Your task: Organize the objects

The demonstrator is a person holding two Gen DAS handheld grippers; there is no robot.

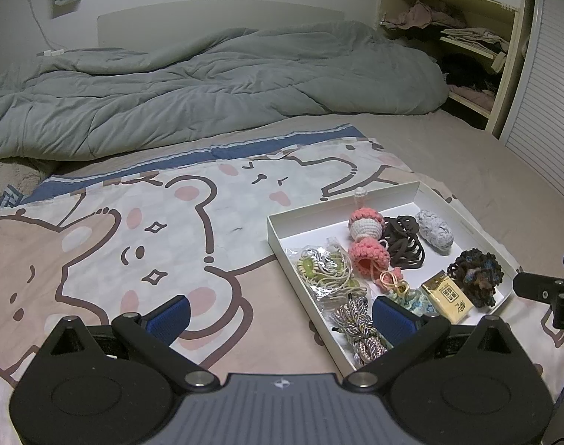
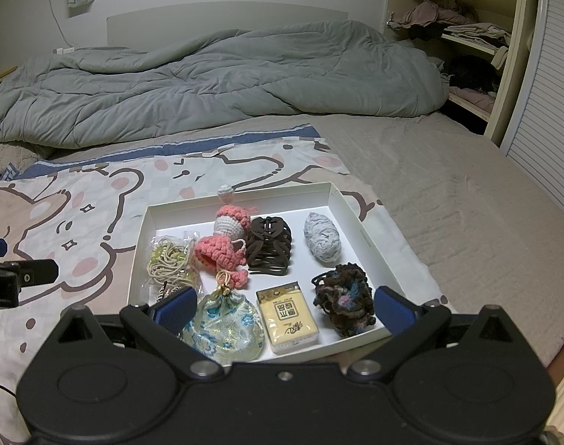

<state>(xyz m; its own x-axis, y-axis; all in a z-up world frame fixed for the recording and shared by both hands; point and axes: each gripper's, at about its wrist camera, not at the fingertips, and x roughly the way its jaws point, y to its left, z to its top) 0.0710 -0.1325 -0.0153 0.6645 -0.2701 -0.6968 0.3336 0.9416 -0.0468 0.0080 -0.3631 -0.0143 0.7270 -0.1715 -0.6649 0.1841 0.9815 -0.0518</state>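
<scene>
A shallow white box (image 2: 359, 222) lay on the cartoon-print sheet (image 1: 133, 230), holding every item. Inside, the brown hair claw (image 2: 269, 248) sat mid-box, the tissue pack (image 2: 287, 315) at the box's near edge. The right gripper (image 2: 283, 306) hung spread wide above that edge, empty, one finger (image 2: 176, 309) hiding part of the embroidered pouch (image 2: 226, 328). The left gripper (image 1: 280, 317), likewise agape, covered the braided cords (image 1: 356, 326) in the box's near-left corner.
</scene>
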